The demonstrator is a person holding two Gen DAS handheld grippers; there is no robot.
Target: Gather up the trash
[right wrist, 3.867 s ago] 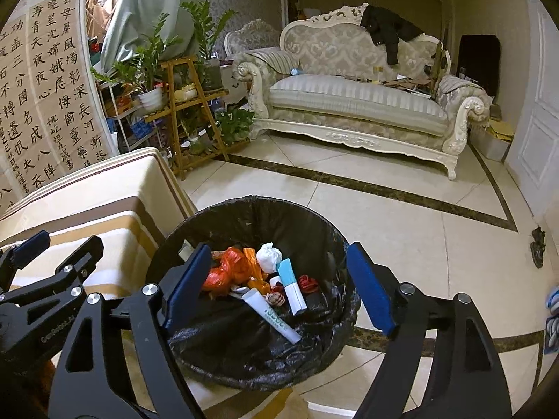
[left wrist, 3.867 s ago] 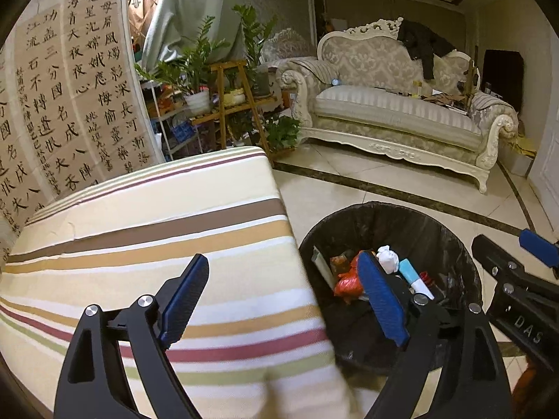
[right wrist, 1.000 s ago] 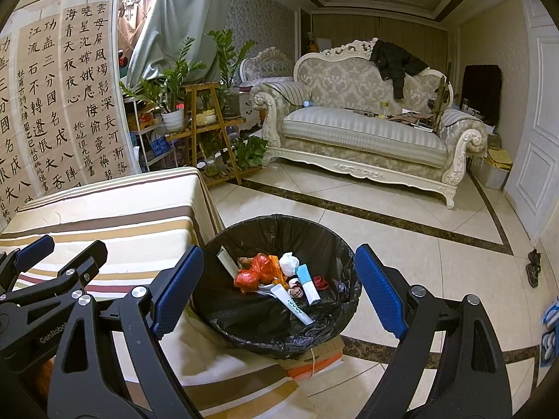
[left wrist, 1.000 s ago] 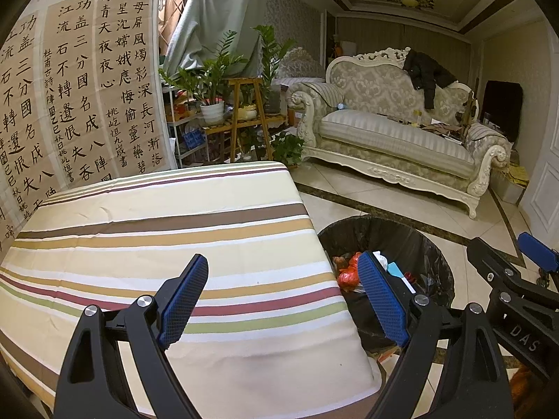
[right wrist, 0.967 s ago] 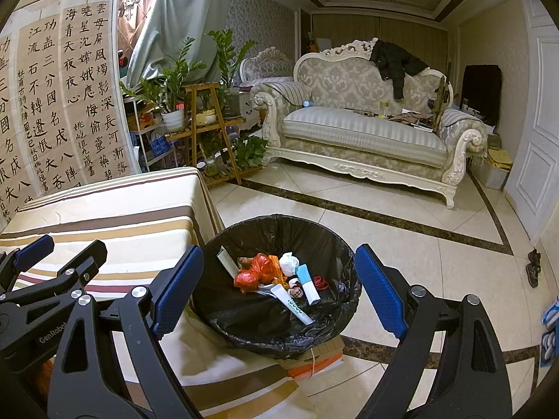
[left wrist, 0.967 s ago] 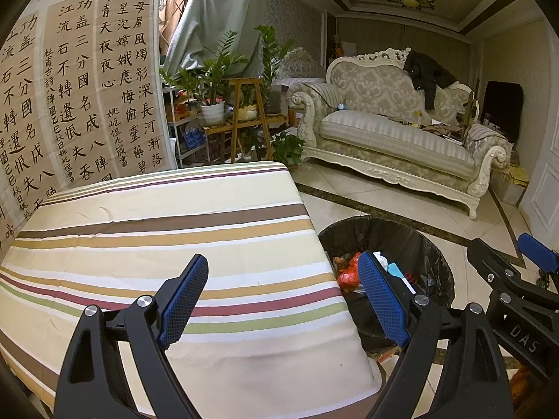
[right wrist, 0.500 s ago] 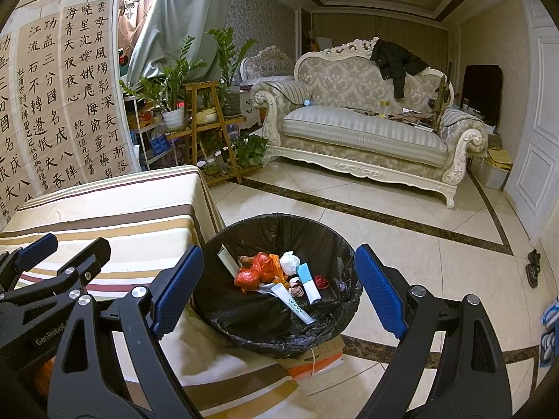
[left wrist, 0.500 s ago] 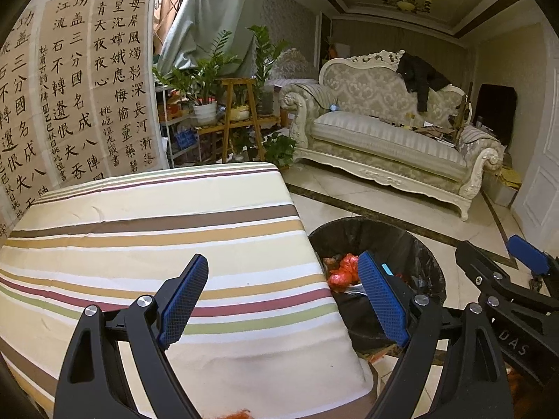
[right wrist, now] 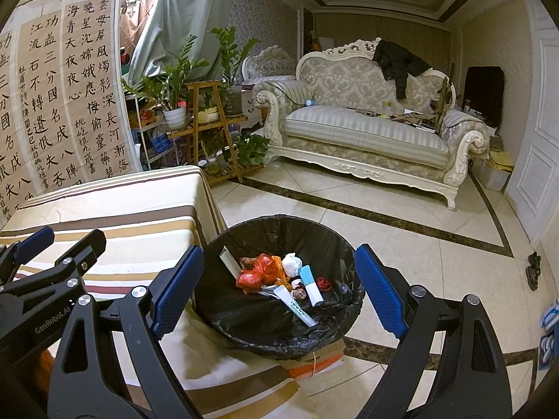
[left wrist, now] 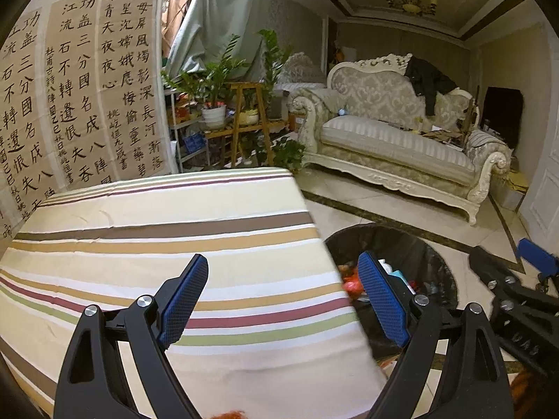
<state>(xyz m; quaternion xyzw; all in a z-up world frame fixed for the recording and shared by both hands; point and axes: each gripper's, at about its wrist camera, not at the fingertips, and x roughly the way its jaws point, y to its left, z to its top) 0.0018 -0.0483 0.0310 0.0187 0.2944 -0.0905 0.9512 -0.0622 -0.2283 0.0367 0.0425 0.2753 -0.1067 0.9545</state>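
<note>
Tools spread wide, both of them, with nothing between their blue pads. The left tool [left wrist: 283, 296] hangs over the striped worktop [left wrist: 146, 244] at the lower centre of its frame, aimed along the cloth toward the far edge. The right tool [right wrist: 279, 286] sits beside it and frames the black-lined bin [right wrist: 279, 234], which stands on the floor just past the worktop's right edge.

One bin, two tools, one sofa [right wrist: 367, 132] across the upper right.

Inside the bin lies the collected trash: a red-orange wrapper [right wrist: 258, 272], a crumpled white tissue [right wrist: 291, 262], a white tube [right wrist: 295, 305] and a few smaller scraps. Only the right wrist view shows these clearly; in the left wrist view the bin [left wrist: 419, 248] is half hidden behind the tool's right finger, and a small orange blur [left wrist: 230, 414] shows at the bottom edge.
</note>
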